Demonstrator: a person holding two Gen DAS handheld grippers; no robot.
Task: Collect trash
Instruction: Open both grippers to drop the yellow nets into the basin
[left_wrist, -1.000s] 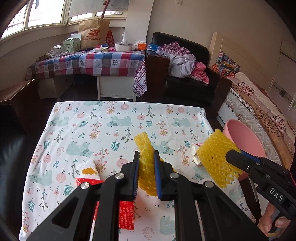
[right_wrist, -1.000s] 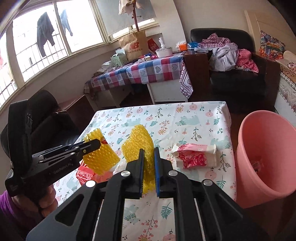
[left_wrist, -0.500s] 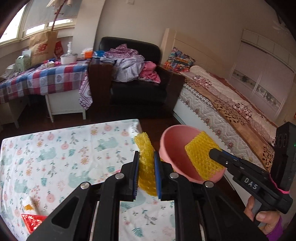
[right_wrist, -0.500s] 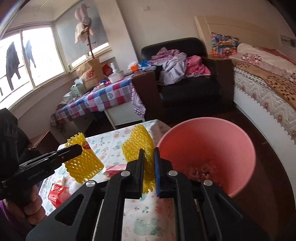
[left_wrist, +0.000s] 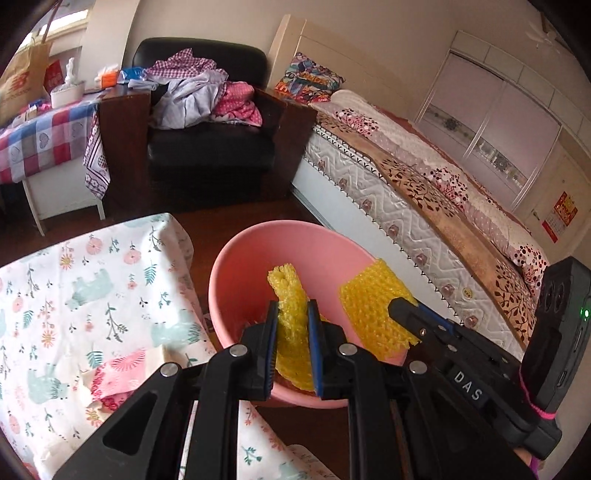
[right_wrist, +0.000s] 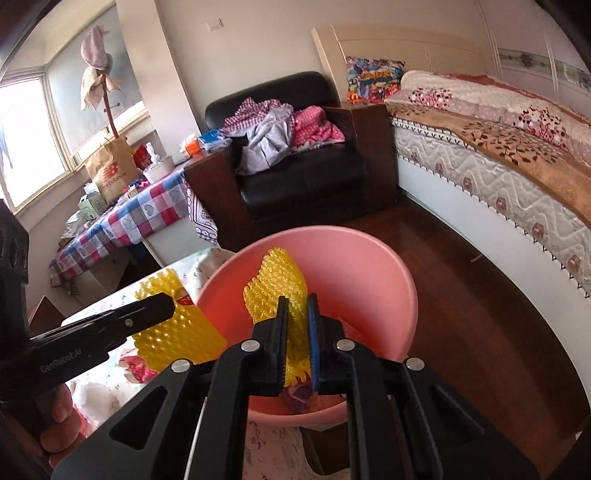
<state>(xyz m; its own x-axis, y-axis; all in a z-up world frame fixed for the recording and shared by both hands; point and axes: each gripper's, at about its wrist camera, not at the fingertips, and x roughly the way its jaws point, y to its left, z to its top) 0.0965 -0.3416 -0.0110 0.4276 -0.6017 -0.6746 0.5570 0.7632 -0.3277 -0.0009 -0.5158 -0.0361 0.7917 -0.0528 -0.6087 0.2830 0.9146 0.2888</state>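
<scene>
My left gripper (left_wrist: 291, 314) is shut on a yellow foam net (left_wrist: 290, 295) and holds it over the open mouth of the pink bin (left_wrist: 243, 258). My right gripper (right_wrist: 295, 308) is shut on a second yellow foam net (right_wrist: 275, 284), also over the pink bin (right_wrist: 369, 266). The right gripper and its net (left_wrist: 373, 310) show at the bin's right rim in the left wrist view. The left gripper and its net (right_wrist: 173, 332) show at the bin's left in the right wrist view. Some trash lies in the bin's bottom.
The bin stands on the dark wood floor beside the table with the floral cloth (left_wrist: 74, 280). A pink-and-white wrapper (left_wrist: 118, 376) lies on the table near the bin. A bed (left_wrist: 424, 184) is to the right, a black armchair (left_wrist: 210, 147) with clothes behind.
Both grippers have swung right from over the table to over the pink bin, each still holding its yellow net.
</scene>
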